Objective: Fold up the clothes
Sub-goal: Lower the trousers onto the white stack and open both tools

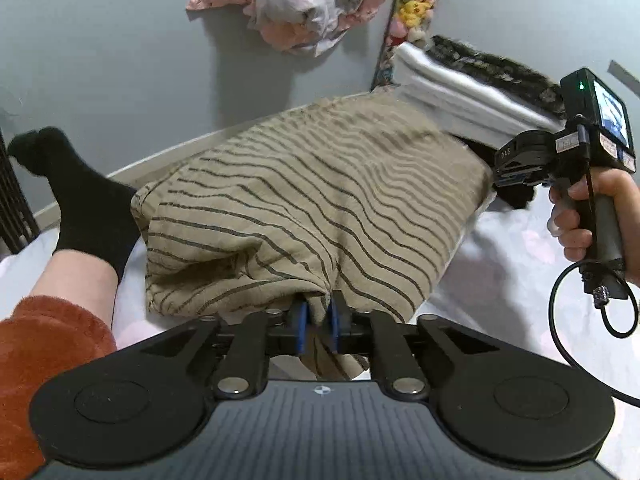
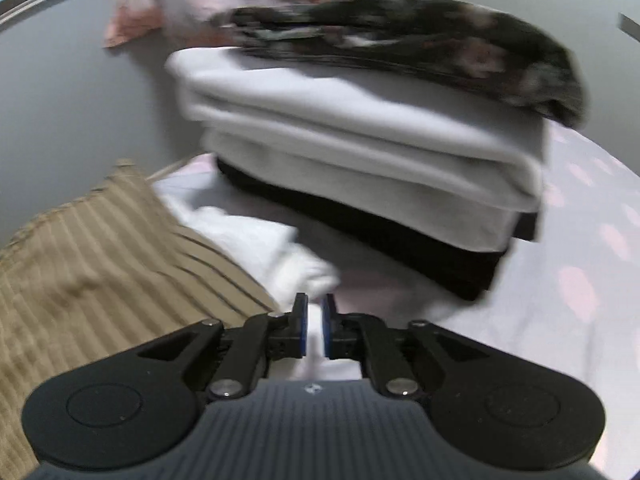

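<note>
My left gripper (image 1: pixel 319 322) has its fingers (image 1: pixel 299 326) nearly closed on a pinched fold at the near edge of the striped cloth (image 1: pixel 312 200), which hangs between the blue pads. The cloth lies bunched on the bed (image 1: pixel 520 248), spreading away from me. Beside it on the left a leg in a black sock (image 1: pixel 84 196) rests on the bed, with a rust sleeve (image 1: pixel 44 344) nearer. My right gripper (image 2: pixel 315 326) has its fingers (image 2: pixel 301 328) almost shut on a white garment (image 2: pixel 256 236) that lies just beside the striped cloth, its fabric caught between the pads. Beyond sits a stack of folded clothes (image 2: pixel 360 148), dark at the bottom, white in the middle, a dark patterned piece (image 2: pixel 420 40) on top. Farthest, a pink and white heap (image 1: pixel 304 0) lies by the wall.
</note>
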A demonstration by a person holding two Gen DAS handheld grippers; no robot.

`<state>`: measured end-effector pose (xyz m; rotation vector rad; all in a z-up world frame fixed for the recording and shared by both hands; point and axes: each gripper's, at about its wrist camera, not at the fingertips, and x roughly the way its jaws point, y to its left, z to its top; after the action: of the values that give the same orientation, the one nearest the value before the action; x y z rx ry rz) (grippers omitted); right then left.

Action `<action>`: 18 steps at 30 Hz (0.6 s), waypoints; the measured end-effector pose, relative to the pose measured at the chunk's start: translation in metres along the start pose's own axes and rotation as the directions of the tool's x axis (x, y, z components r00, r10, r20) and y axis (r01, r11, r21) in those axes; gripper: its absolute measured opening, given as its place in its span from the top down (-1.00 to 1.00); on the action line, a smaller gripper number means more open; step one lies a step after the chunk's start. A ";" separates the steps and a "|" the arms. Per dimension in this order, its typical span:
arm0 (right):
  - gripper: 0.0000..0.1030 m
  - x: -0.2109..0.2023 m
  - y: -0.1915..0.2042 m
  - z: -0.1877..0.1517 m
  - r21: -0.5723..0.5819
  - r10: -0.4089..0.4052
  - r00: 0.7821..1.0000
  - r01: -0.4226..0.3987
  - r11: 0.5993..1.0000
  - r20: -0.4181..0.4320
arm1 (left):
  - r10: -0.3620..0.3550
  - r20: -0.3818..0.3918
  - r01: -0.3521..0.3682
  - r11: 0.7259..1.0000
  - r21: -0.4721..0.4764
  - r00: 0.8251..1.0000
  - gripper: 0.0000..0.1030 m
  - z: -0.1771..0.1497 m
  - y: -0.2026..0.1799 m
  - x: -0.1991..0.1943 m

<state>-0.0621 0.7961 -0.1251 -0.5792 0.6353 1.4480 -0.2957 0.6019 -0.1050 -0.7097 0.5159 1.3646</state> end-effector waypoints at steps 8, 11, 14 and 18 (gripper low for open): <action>0.78 -0.061 0.002 -0.004 -0.021 0.016 0.996 -0.015 1.000 0.087 | 0.107 0.234 -0.101 0.994 -0.039 0.966 0.41 0.001 0.005 -0.047; 0.78 -0.081 0.016 -0.010 -0.049 0.064 0.992 -0.059 0.997 0.111 | 0.122 0.203 -0.097 0.987 -0.129 0.972 0.41 0.005 0.023 -0.045; 0.74 -0.092 0.031 -0.016 -0.061 0.121 0.988 -0.115 0.991 0.096 | 0.094 0.138 -0.053 0.959 -0.278 0.986 0.20 0.014 0.058 -0.034; 0.36 -0.097 0.046 -0.027 -0.089 0.182 0.981 -0.176 0.980 0.065 | -0.052 0.007 0.049 0.881 -0.470 0.999 -0.20 0.023 0.117 -0.003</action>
<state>-0.1113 0.7102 -0.0755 -0.5420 0.5830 1.6636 -0.4129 0.6228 -0.1050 -1.1152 0.1611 1.4536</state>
